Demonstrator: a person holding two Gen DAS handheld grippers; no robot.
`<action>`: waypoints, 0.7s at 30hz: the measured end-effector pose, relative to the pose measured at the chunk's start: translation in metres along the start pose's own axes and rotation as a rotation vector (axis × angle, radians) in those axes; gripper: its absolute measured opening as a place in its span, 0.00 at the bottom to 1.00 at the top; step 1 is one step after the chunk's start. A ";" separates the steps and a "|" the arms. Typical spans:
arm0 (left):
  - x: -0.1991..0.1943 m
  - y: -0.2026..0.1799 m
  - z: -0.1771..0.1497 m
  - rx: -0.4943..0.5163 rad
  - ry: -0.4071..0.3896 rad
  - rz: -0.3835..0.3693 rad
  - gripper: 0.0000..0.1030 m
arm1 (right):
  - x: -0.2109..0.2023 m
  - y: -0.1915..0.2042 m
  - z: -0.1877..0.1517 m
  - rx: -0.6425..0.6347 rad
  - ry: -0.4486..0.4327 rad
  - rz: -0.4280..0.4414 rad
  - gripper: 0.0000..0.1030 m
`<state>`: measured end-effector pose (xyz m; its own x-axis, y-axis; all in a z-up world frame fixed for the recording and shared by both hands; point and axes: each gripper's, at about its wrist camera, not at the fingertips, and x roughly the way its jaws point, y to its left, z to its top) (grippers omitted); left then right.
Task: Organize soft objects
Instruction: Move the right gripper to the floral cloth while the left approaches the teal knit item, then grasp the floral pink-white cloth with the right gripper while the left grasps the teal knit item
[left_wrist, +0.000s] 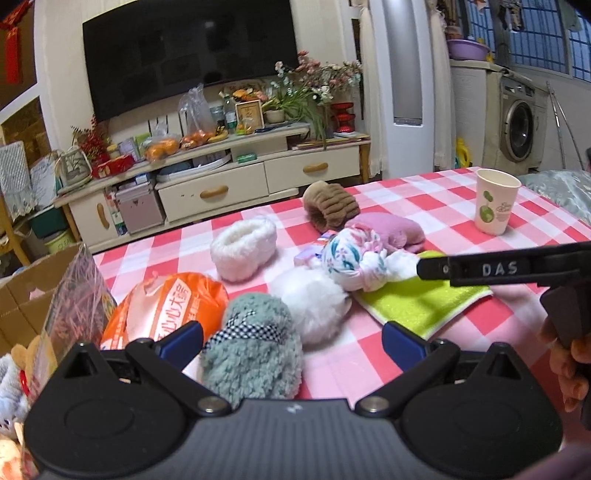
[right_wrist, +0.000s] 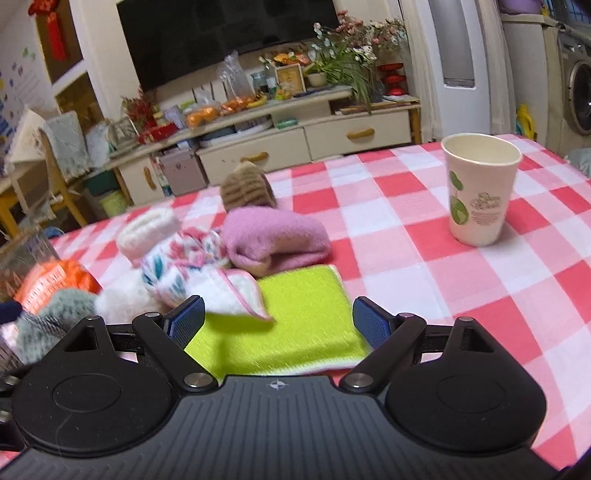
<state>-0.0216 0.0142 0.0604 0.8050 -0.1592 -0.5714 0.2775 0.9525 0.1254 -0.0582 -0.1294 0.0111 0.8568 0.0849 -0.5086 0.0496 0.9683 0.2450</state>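
Green fuzzy slipper (left_wrist: 255, 347) between left gripper (left_wrist: 291, 341) fingers | orange bag (left_wrist: 170, 306) beside

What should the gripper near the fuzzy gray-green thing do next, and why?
Probably close on it. The left gripper has its jaws open, and the fuzzy gray-green slipper already sits between them, so squeezing gently looks like the next step before lifting.

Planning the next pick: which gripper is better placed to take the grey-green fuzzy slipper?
Left. The left gripper is open with the grey-green fuzzy slipper already between its fingers. The right gripper is open over the lime cloth, farther from it.
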 end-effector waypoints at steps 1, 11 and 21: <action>0.002 0.000 0.000 -0.004 0.004 0.001 0.99 | 0.000 0.002 0.001 -0.005 -0.011 0.014 1.00; 0.016 0.002 -0.001 -0.033 0.049 0.003 0.95 | 0.028 0.026 0.016 0.021 -0.018 0.153 1.00; 0.029 0.006 0.002 -0.063 0.074 0.009 0.90 | 0.065 0.031 0.020 0.054 0.032 0.178 1.00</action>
<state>0.0041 0.0146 0.0465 0.7658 -0.1330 -0.6292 0.2347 0.9687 0.0809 0.0096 -0.0986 0.0017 0.8375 0.2625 -0.4792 -0.0733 0.9231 0.3776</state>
